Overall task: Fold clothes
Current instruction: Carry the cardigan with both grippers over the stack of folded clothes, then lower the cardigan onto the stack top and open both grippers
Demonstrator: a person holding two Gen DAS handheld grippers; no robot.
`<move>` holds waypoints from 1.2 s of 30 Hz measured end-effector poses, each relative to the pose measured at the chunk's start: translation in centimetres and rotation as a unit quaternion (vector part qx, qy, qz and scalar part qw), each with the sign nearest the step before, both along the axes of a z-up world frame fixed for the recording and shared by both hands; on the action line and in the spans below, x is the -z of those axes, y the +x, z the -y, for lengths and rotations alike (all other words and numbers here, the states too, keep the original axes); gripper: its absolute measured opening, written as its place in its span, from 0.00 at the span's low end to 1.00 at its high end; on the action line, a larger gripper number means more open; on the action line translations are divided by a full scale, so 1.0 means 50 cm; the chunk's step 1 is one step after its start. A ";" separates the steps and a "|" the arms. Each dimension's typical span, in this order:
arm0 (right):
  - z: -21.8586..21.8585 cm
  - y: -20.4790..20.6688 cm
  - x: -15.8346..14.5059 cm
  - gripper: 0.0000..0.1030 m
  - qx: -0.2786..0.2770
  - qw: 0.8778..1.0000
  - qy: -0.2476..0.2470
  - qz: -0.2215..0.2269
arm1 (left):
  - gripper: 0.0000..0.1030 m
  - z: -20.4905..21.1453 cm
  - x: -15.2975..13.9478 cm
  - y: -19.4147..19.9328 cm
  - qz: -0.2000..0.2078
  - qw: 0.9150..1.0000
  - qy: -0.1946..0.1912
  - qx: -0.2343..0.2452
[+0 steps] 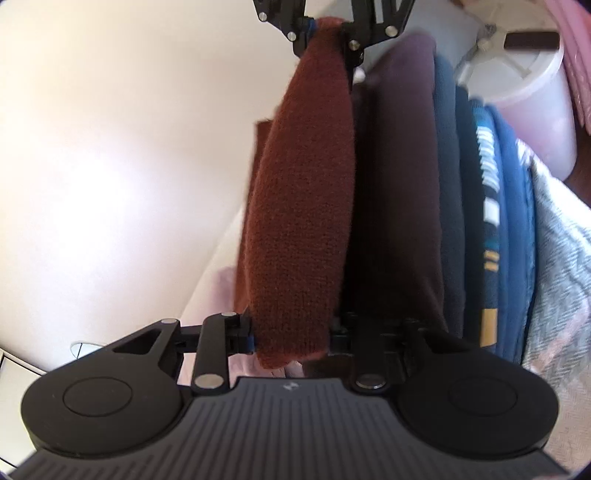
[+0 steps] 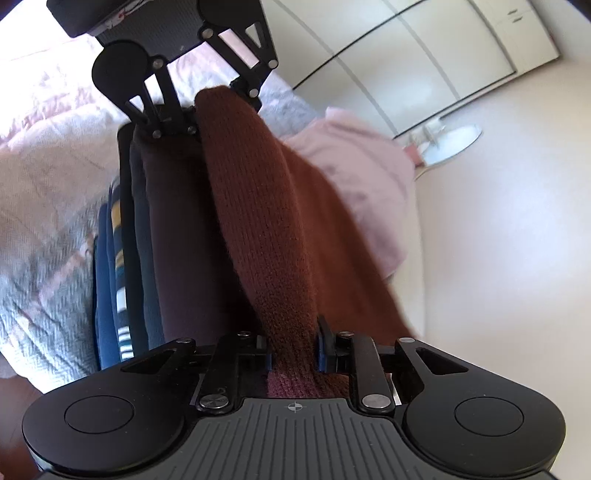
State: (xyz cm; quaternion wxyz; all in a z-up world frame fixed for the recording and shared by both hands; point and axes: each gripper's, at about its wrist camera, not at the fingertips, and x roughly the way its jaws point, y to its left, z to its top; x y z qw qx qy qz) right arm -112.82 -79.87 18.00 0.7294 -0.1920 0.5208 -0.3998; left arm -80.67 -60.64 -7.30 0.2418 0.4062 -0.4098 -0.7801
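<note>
A folded rust-brown knit garment (image 1: 303, 206) stretches between my two grippers. In the left wrist view my left gripper (image 1: 291, 341) is shut on its near end, and my right gripper (image 1: 325, 33) clamps the far end. In the right wrist view my right gripper (image 2: 294, 354) is shut on the knit garment (image 2: 258, 221), its blue pads pressing both sides, while the left gripper (image 2: 201, 110) holds the other end. The garment lies along the maroon top layer of a stack of folded clothes (image 1: 399, 184), also seen from the other side (image 2: 173, 240).
The stack has maroon, navy, striped and blue layers and rests on a grey-pink herringbone blanket (image 1: 561, 258) (image 2: 48, 184). A white bucket (image 1: 524, 85) stands beyond it. A pink garment (image 2: 354, 177) lies beside the stack. White wardrobe doors (image 2: 406, 55) line the wall.
</note>
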 end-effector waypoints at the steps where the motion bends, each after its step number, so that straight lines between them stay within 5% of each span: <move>1: -0.017 -0.002 -0.005 0.19 -0.001 1.000 -0.002 0.003 | 0.28 -0.007 0.006 0.003 0.003 1.000 0.003 0.002; 5: -0.046 0.009 0.058 0.25 -0.013 0.999 0.011 -0.037 | 0.31 -0.006 0.078 -0.021 0.037 0.999 -0.005 -0.007; 10: -0.060 0.001 0.057 0.32 0.001 0.999 -0.008 -0.040 | 0.45 0.004 0.055 -0.005 0.010 0.999 0.015 -0.031; 19: -0.051 0.009 0.022 0.39 0.036 0.999 0.006 -0.001 | 0.44 0.006 -0.013 0.080 -0.075 0.991 0.101 -0.049; 24: -0.096 -0.015 -0.071 0.39 0.042 0.989 0.040 0.135 | 0.42 0.015 -0.090 0.133 -0.167 0.974 0.138 -0.061; 29: -0.057 -0.041 -0.120 0.39 0.097 0.950 0.056 0.291 | 0.42 0.078 -0.104 0.107 -0.214 0.951 0.207 -0.086; 36: 0.015 -0.067 -0.079 0.39 0.175 0.922 0.131 0.319 | 0.38 0.055 -0.037 0.050 -0.202 0.938 0.251 -0.126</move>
